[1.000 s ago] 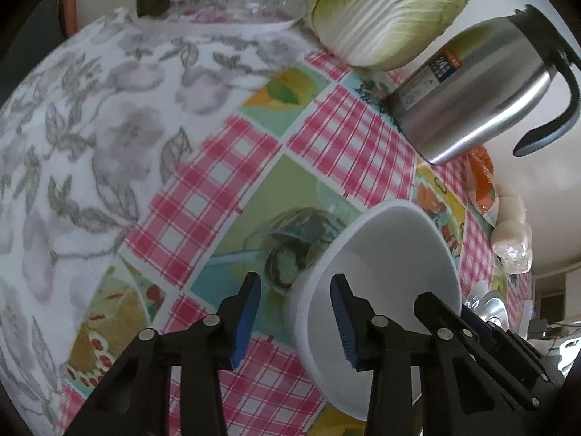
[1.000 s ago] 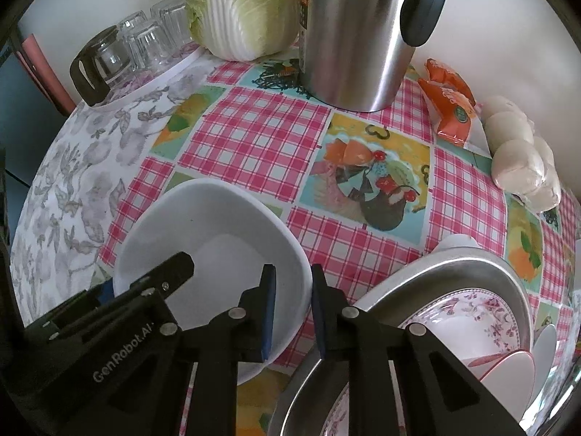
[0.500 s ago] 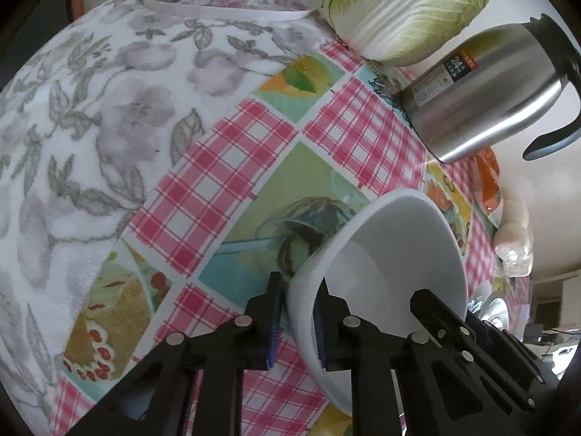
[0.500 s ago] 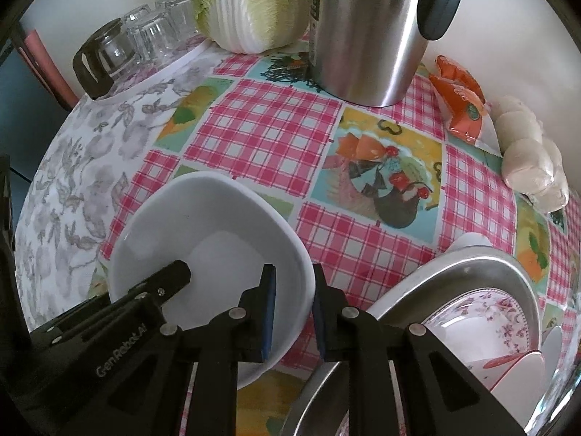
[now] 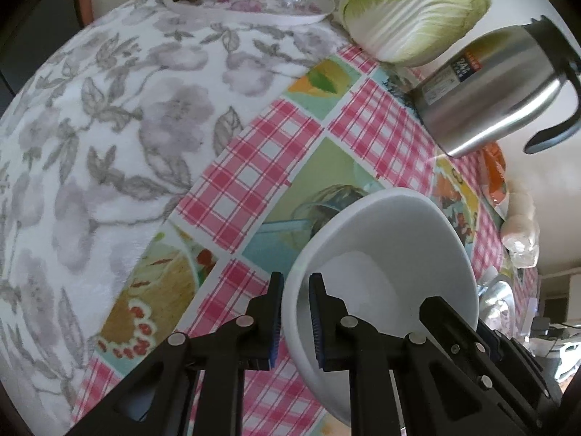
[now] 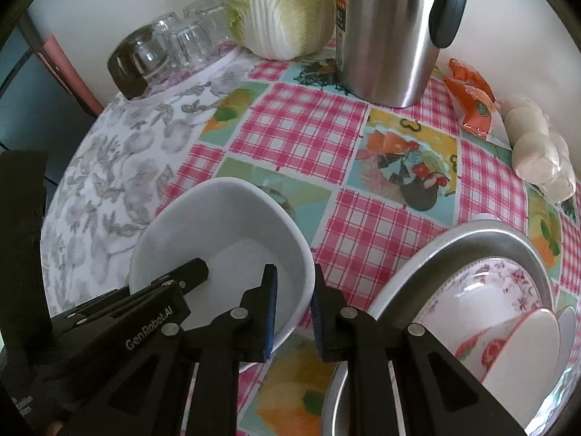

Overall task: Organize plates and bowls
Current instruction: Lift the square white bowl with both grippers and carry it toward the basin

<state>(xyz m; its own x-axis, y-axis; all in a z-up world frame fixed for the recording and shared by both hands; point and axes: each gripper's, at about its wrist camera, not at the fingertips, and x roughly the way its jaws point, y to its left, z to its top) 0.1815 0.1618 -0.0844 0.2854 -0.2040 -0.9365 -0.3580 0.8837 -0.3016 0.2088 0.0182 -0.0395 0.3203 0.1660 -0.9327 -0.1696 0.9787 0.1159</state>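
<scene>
One white bowl [image 6: 218,239] is gripped by both grippers at opposite sides of its rim, above the chequered tablecloth [image 6: 301,134]. The left gripper [image 5: 295,318], whose jaws have just been closing, is clamped on the rim, one pad inside and one outside; a second ago its pads stood wide apart. The right gripper [image 6: 293,312] pinches the opposite rim, as narrowly as before. "GenRobot.AI" is printed on the left gripper's body in the right wrist view. Just to the right, one metal basin [image 6: 490,232] holds a floral plate [image 6: 483,290] and further dishes, uncounted. Farther back stand one steel jug [image 6: 392,29] with an unreadable label, one cabbage [image 6: 283,7], several upturned glasses [image 6: 181,43], and orange packets [image 6: 472,98].
</scene>
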